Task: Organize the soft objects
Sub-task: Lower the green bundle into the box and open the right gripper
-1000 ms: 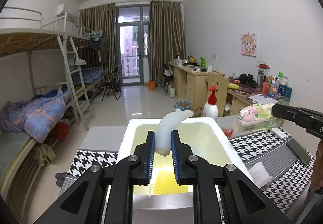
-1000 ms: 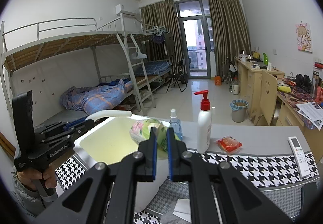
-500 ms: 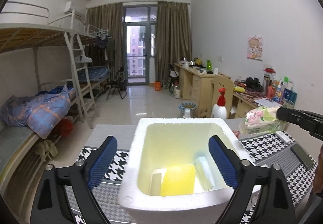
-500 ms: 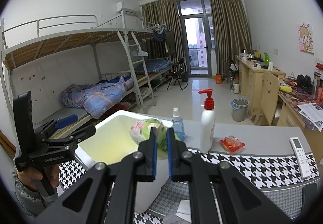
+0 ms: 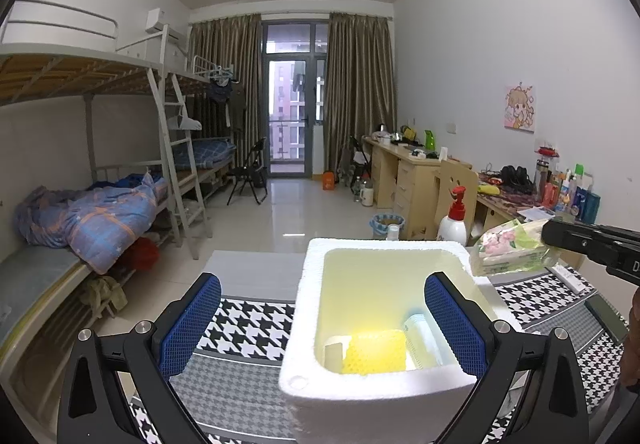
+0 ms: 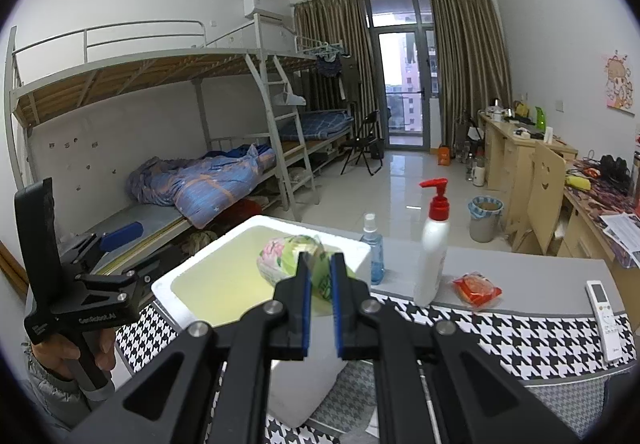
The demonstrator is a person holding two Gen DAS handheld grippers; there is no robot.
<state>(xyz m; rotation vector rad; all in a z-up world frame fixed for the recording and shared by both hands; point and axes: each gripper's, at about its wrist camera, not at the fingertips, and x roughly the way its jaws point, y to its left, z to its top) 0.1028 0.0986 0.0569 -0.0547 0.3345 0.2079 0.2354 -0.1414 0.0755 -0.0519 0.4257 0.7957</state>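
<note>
A white foam box (image 5: pixel 384 244) stands on the houndstooth table cloth. In it lie a yellow sponge (image 5: pixel 374 352), a pale rolled soft piece (image 5: pixel 420 336) and a small white piece (image 5: pixel 333 354). My left gripper (image 5: pixel 323 284) hangs in front of the box's near left corner. Its jaws are opening wide and no object is between the pads. My right gripper (image 6: pixel 320 262) is shut on a floral green tissue pack (image 6: pixel 288 256), held over the box's right rim (image 6: pixel 260 222). The left wrist view shows that pack (image 5: pixel 508 250) at the box's far right corner.
Behind the box stand a white pump bottle with a red top (image 6: pixel 432 256) and a small blue spray bottle (image 6: pixel 372 252). A red packet (image 6: pixel 476 288) and a white remote (image 6: pixel 604 314) lie to the right. Bunk beds are on the left and desks on the right.
My left gripper went from shut on a pale curved soft piece to wide open, and the piece now lies in the box. The view shifted left. The right gripper kept its hold.
</note>
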